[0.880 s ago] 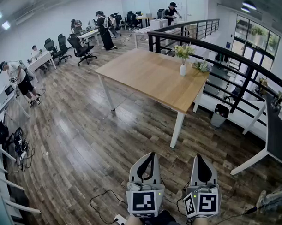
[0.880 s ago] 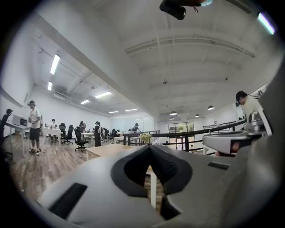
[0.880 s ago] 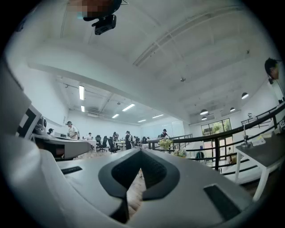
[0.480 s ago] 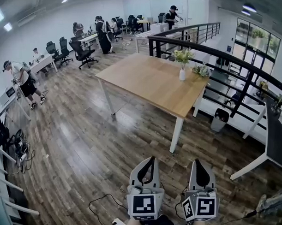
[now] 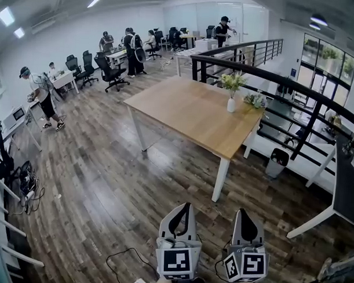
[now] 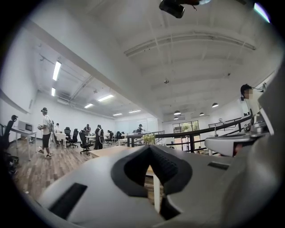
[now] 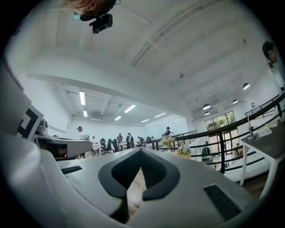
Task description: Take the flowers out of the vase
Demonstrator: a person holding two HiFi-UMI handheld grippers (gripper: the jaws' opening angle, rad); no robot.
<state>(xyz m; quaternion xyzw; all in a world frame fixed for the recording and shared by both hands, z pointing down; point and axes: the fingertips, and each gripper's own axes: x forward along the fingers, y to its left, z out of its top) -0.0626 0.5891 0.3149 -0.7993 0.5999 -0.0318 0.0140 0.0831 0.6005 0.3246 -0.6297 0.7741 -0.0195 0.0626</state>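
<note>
Both tools are low at the bottom edge of the head view, held level over the wood floor, well apart from the table.

Left gripper: jaws pressed together, tips meeting, nothing between them. Its own view confirms this, with only a gap behind the closed tips.

Right gripper: same, jaws pressed together and empty, tips touching in its own view. The two sit side by side, near each other but not touching, each with its marker cube facing the camera.

The vase is white and upright on the tabletop, close to the edge that runs along the black railing, toward the right corner. The flowers are in the vase, pale blooms with green leaves, standing up out of its mouth. They also show small and far off in the left gripper view and the right gripper view.

A second bunch lies on the tabletop at the right corner, just beside the vase. I can't tell if they touch.

The rest of the tabletop is bare wood on white legs.

A bin stands on the floor past the right corner, by the railing. A cable lies on the floor left of the left gripper. Office chairs and several people stand at desks on the far left and back of the room.
</note>
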